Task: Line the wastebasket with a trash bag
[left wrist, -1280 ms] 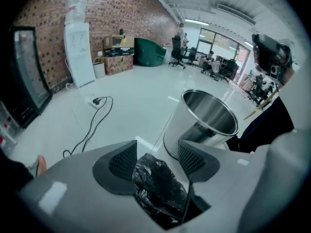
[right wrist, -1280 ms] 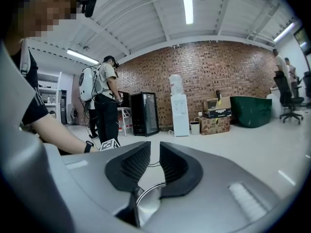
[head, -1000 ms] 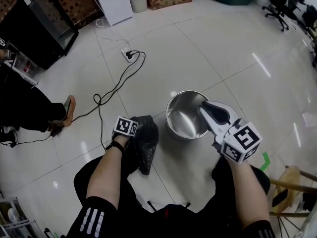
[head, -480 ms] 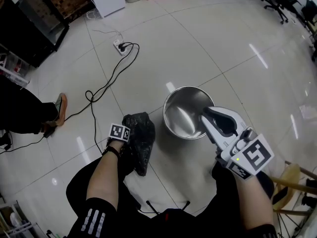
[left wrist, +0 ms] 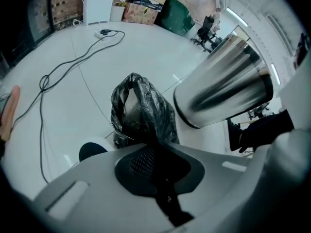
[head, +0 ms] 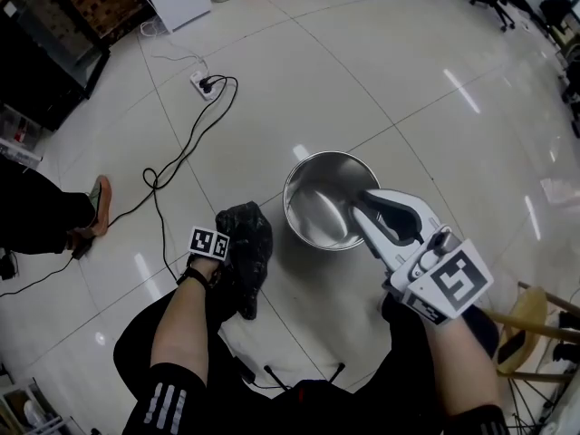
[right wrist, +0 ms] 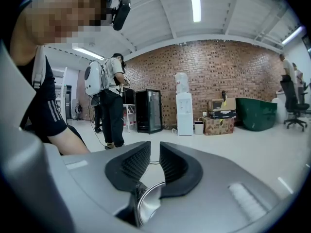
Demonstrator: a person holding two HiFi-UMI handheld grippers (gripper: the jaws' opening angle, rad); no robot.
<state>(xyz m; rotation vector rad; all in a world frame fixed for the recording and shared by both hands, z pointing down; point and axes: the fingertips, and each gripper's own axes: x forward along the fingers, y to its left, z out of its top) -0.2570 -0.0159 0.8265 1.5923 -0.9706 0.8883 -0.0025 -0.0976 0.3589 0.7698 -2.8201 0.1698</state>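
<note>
Head view: black trash bag (head: 248, 236) crumpled on the floor (head: 408, 107), lower left of centre, just beside the upright steel wastebasket (head: 308, 214). Left gripper (head: 227, 263) is sunk into the bag, right gripper (head: 370, 208) at the basket's near rim.
Left gripper view: jaws pressed together, pinching bag film.
Right gripper view: jaws narrowly apart, clamping the basket rim.

The crumpled black plastic trash bag (head: 243, 243) lies on the floor (head: 408, 89) just left of the round steel wastebasket (head: 313, 211); the white power strip (head: 201, 83) lies well behind it, leftward.
</note>
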